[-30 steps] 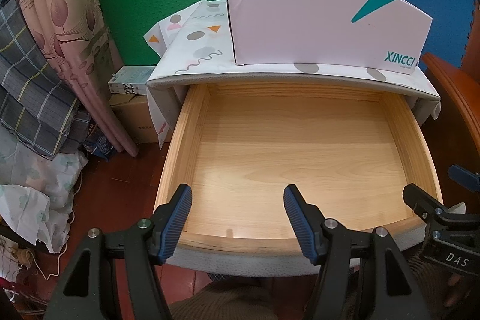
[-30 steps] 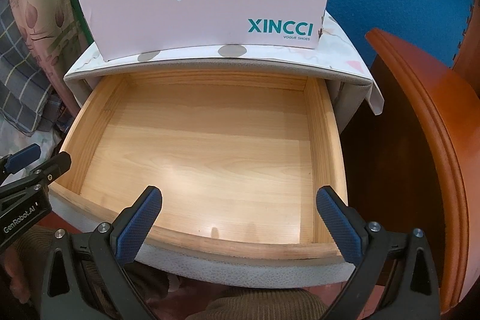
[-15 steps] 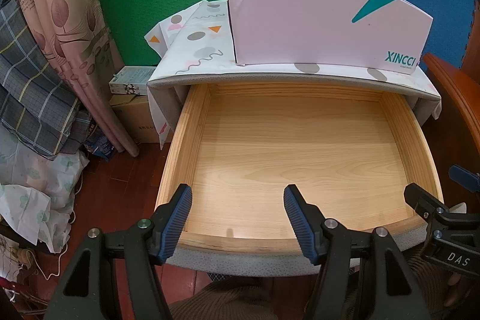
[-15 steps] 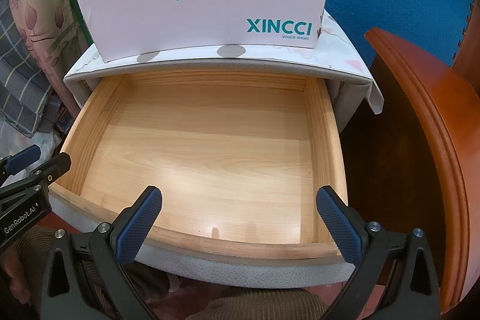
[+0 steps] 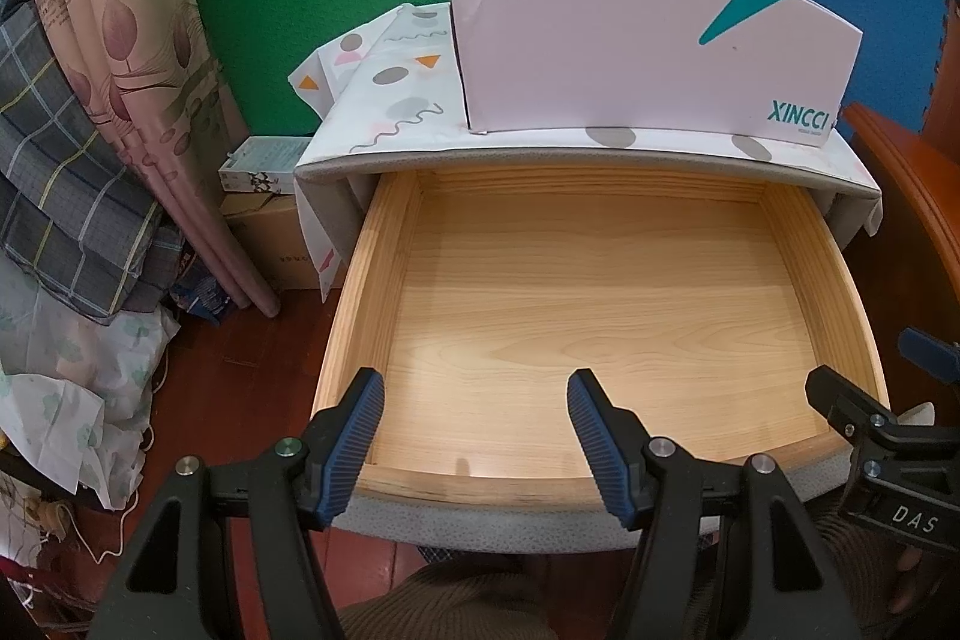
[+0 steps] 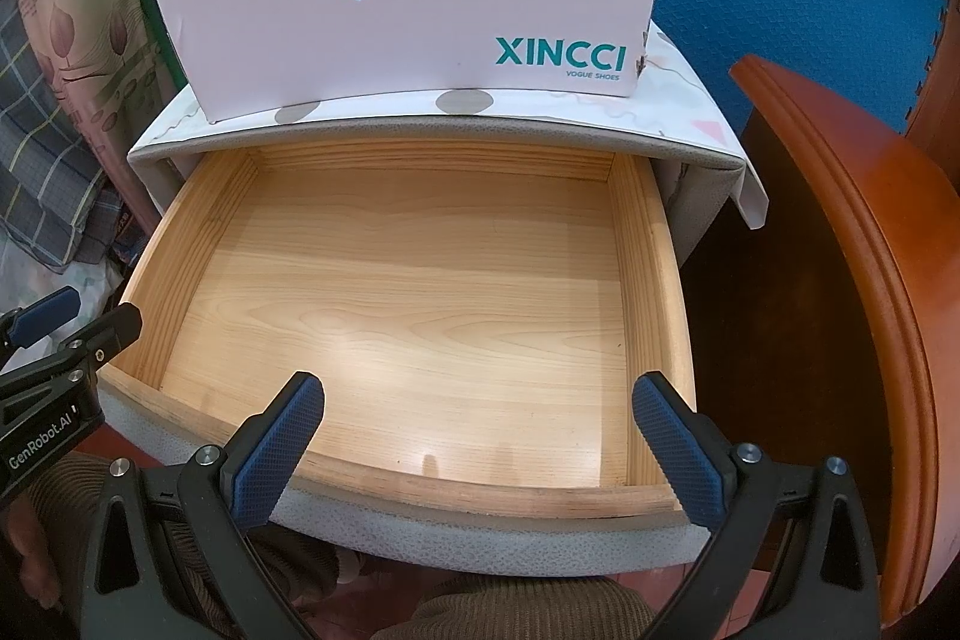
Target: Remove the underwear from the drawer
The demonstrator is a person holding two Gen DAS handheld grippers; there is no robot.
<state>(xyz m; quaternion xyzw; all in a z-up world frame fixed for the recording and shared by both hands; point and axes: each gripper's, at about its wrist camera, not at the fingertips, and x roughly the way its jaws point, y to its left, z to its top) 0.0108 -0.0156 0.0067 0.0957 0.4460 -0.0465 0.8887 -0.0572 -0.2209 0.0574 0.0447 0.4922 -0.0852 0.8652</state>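
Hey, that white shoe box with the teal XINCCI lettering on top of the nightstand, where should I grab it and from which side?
Probably by its top rim, from above. The white cardboard XINCCI shoe box stands with no lid, open at the top, and its long front wall is bare card, thin enough for the right gripper, whose jaws stand open and empty, to straddle. The pulled-out wooden drawer lies below, so a low frontal approach looks awkward.

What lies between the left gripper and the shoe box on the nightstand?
Only the open drawer, its wooden floor bare, separates the left gripper from the shoe box. The left wrist view shows it; no underwear is visible there.
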